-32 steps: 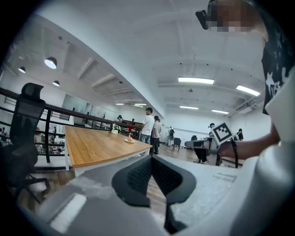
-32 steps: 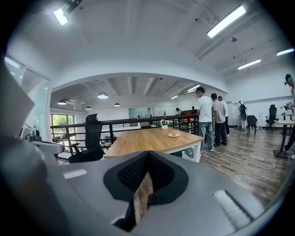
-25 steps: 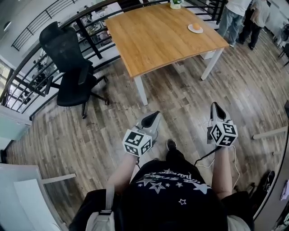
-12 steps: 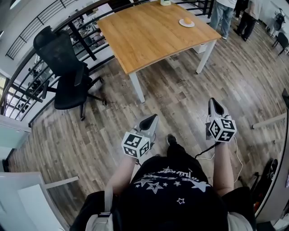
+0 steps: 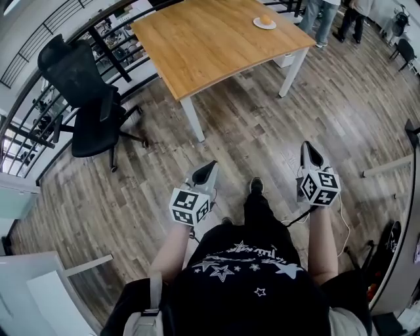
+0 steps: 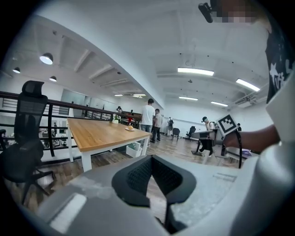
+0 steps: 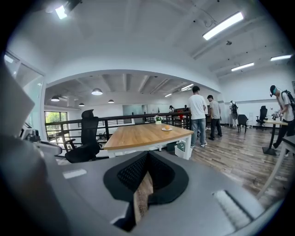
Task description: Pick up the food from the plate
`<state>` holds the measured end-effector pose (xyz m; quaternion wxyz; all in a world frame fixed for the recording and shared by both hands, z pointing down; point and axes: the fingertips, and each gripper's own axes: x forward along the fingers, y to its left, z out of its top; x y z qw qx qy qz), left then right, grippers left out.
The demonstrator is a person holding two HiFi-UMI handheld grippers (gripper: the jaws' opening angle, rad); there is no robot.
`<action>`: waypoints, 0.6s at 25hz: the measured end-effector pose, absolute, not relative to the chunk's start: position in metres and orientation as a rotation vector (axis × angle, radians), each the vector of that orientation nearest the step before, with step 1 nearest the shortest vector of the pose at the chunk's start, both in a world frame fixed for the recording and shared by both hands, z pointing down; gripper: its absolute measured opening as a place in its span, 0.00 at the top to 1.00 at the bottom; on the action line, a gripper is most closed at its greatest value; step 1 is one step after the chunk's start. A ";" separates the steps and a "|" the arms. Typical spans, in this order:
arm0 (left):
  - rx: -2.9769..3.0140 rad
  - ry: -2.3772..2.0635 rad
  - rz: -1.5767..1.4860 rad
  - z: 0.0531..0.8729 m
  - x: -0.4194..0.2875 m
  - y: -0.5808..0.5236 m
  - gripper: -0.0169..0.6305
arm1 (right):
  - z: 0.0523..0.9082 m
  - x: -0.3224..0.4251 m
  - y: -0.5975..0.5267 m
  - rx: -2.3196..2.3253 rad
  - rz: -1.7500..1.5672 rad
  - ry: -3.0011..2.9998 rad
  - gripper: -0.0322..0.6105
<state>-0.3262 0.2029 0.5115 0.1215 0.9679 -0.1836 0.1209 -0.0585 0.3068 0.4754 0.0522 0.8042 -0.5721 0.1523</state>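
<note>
A round orange piece of food (image 5: 265,20) sits on a small white plate (image 5: 265,25) near the far right corner of a wooden table (image 5: 210,42). Plate (image 6: 130,129) and food also show small in the left gripper view, and the plate (image 7: 166,129) shows again in the right gripper view. My left gripper (image 5: 211,167) and right gripper (image 5: 307,146) hang over the wood floor in front of the person's body, well short of the table. Both point toward it. The left gripper (image 6: 151,156) and the right gripper (image 7: 147,152) have their jaw tips together, with nothing between them.
A black office chair (image 5: 85,98) stands left of the table by a black railing (image 5: 39,111). People (image 5: 321,13) stand beyond the table's far right corner. A small potted plant (image 7: 158,120) sits at the table's far edge. The person's shoe (image 5: 256,185) is between the grippers.
In the head view the table and plate have slid up and to the left. A foot has stepped forward between the grippers. Both grippers stay shut and have shifted only slightly.
</note>
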 end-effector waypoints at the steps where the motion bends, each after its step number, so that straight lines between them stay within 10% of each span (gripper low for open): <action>1: 2.815 -0.540 0.356 0.513 -0.325 0.201 0.97 | 0.478 -0.055 0.303 2.443 0.471 -1.738 0.95; 15: 2.791 -0.625 0.403 0.513 -0.232 0.100 0.97 | 0.477 0.050 0.160 2.391 0.463 -1.865 0.95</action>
